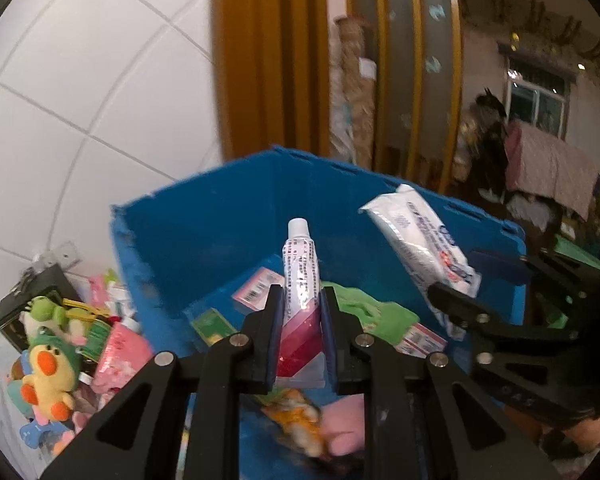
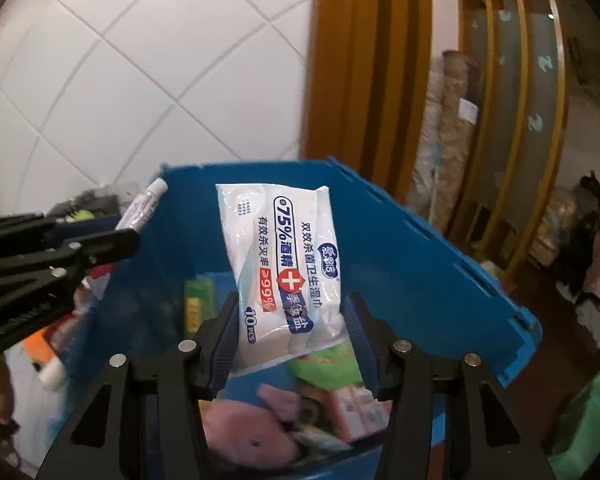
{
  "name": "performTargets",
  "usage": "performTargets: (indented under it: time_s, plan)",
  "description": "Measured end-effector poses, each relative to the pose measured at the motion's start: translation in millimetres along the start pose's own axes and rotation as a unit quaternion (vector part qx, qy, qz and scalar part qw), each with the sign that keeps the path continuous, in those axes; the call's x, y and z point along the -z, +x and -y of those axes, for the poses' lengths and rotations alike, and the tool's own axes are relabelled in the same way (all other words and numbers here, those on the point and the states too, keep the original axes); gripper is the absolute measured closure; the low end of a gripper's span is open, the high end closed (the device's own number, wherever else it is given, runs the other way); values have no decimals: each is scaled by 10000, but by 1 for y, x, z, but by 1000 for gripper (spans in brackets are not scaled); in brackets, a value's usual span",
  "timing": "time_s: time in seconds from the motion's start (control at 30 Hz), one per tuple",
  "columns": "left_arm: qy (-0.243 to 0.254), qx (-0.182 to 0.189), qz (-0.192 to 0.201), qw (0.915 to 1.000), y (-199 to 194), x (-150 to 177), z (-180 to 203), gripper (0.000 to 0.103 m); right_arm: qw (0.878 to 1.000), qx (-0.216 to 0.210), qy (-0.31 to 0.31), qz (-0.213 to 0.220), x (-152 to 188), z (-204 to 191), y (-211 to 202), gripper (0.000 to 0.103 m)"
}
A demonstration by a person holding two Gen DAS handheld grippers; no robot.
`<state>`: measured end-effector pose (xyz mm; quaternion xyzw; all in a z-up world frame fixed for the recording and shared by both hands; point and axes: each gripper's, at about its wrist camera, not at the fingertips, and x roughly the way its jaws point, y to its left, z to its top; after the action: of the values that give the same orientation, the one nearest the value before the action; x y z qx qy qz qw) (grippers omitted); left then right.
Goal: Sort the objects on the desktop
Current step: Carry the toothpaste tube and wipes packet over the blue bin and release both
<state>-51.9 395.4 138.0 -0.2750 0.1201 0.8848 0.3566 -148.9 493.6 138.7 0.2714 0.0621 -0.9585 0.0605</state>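
My left gripper (image 1: 300, 316) is shut on a white and red tube (image 1: 300, 280), cap pointing away, held over the blue bin (image 1: 204, 216). My right gripper (image 2: 288, 328) is shut on a white pack of wet wipes (image 2: 284, 256) and holds it above the same blue bin (image 2: 412, 256). The wipes pack (image 1: 420, 236) and the right gripper (image 1: 472, 280) show at the right of the left wrist view. The left gripper (image 2: 112, 232) and its tube (image 2: 140, 204) show at the left of the right wrist view. The bin holds a pink plush (image 2: 244, 428), boxes and a green item (image 1: 376, 312).
A pile of toys lies left of the bin, with a yellow duck plush (image 1: 48, 380), a pink pack (image 1: 120, 352) and a black box (image 1: 28, 300). A white tiled wall (image 1: 80, 80) stands behind. An orange wooden frame (image 1: 268, 60) is at the back right.
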Motion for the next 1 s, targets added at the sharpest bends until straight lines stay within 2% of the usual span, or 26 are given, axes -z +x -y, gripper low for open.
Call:
performTargets:
  time_s: [0.1,0.27,0.5,0.77,0.83,0.9,1.0]
  plan:
    - [205,90,-254,9994,16,-3,20,85,9998,123,-66,-122,6,15,11,52]
    - [409,181,-466,9979,24,-4,42,85,9987,327,-245,-305,15,31,25,52]
    - [460,-101,-582,9972,29,-1,43,85,9975,289,-336,-556,24,45,43,52]
    - [450,-389,-670,9960,32,3,45,85,9977,244,-373,-519,25,47,54,51]
    - [430,-441,-674,9958,31,3,44,77,9976,241,-373,-529,26,47,57,51]
    - [395,-482,-633,9960,30,3,43,49,9977,223,-347,-536,26,46,58,48]
    - [375,-539,-464,9968,23,3,41,35,9978,244,-319,-520,25,47,56,35]
